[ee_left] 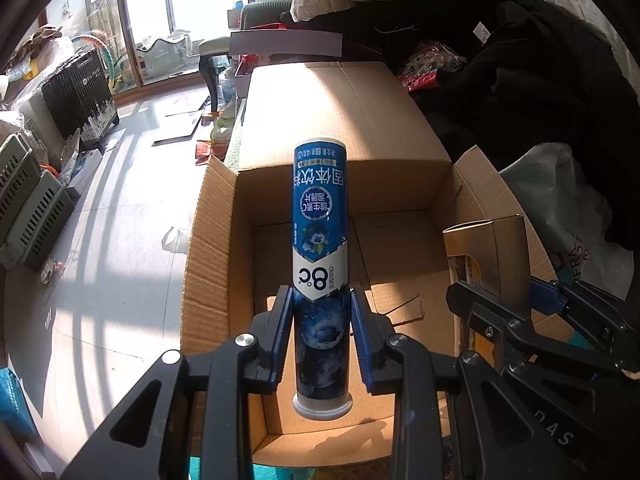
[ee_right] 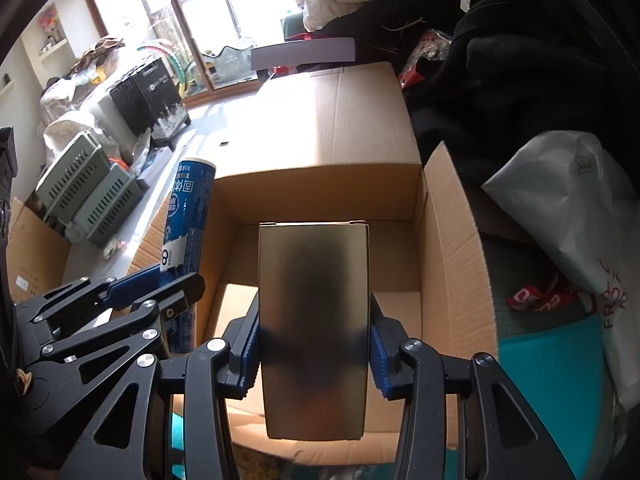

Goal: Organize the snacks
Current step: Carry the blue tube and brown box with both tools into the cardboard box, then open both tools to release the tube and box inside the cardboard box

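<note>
My left gripper (ee_left: pixel 322 300) is shut on a blue tube (ee_left: pixel 320 216) with white caps and blueberry print, held lengthwise above the open cardboard box (ee_left: pixel 440 216). In the right wrist view my right gripper (ee_right: pixel 313 312) is shut on a gold rectangular box (ee_right: pixel 313 320), its blue pads pressing both long sides, also above the cardboard box (ee_right: pixel 448 240). The box floor looks bare. From the right wrist, the left gripper (ee_right: pixel 160 276) and the blue tube (ee_right: pixel 186 216) appear at the left; from the left wrist, the right gripper (ee_left: pixel 500 300) with the gold box (ee_left: pixel 488 256) sits at the right.
A far flap of the cardboard box (ee_left: pixel 332 108) lies folded outward. Dark clothing (ee_left: pixel 528 80) and a grey plastic bag (ee_right: pixel 560 216) crowd the right side. Green crates (ee_right: pixel 88 196) and a black case (ee_left: pixel 78 88) stand on the pale floor (ee_left: pixel 120 240) to the left.
</note>
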A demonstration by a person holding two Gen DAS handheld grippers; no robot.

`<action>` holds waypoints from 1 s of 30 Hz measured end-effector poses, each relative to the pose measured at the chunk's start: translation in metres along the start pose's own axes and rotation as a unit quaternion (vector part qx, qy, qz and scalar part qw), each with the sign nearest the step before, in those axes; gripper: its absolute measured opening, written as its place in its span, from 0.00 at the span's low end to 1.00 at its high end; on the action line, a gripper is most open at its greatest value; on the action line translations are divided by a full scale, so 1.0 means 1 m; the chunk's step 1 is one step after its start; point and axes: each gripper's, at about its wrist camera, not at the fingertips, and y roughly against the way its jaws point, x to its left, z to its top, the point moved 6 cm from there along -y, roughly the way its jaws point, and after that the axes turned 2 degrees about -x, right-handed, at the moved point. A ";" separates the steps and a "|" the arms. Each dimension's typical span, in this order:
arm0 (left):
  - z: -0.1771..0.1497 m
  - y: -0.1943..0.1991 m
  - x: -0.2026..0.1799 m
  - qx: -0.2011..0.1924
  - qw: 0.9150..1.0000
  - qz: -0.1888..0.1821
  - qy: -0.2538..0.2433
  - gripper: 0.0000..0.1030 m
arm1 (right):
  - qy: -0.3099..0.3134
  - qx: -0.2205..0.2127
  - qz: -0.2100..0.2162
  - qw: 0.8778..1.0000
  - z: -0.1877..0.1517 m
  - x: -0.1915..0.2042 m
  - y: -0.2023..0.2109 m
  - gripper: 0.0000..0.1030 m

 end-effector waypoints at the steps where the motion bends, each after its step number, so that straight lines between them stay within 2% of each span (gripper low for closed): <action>1: -0.002 -0.003 0.000 0.010 1.000 0.001 -0.001 0.27 | 0.000 0.003 -0.003 1.000 -0.001 -0.001 -0.001 0.44; 3: -0.004 -0.008 0.000 0.027 1.000 0.007 -0.002 0.27 | -0.001 0.008 -0.007 1.000 -0.004 -0.002 -0.003 0.45; 7: -0.008 -0.006 0.003 0.029 0.999 0.021 -0.006 0.27 | 0.004 0.013 -0.020 1.000 -0.010 -0.004 -0.001 0.47; 8: -0.007 -0.003 0.004 0.027 0.999 0.022 -0.005 0.27 | 0.007 0.011 -0.023 1.000 -0.010 -0.003 0.001 0.49; 10: -0.006 0.001 0.006 0.023 0.999 0.024 0.000 0.27 | 0.011 0.006 -0.027 1.000 -0.010 -0.002 0.007 0.59; 11: -0.006 0.003 0.007 0.022 0.999 0.026 0.002 0.28 | 0.011 0.003 -0.029 1.000 -0.010 -0.002 0.010 0.61; 13: -0.002 0.007 0.007 0.020 0.999 0.033 0.004 0.46 | 0.012 -0.003 -0.030 0.999 -0.008 -0.002 0.016 0.62; 16: 0.003 0.018 0.010 0.010 0.999 0.039 0.006 0.60 | 0.012 -0.008 -0.035 0.999 -0.005 -0.002 0.025 0.63; 22: 0.012 0.046 0.011 -0.009 0.999 0.044 0.007 0.60 | 0.012 -0.025 -0.038 0.999 0.002 0.000 0.052 0.63; 30: 0.026 0.107 0.011 -0.061 0.997 0.044 0.009 0.60 | 0.024 -0.065 -0.037 0.997 0.016 0.016 0.107 0.63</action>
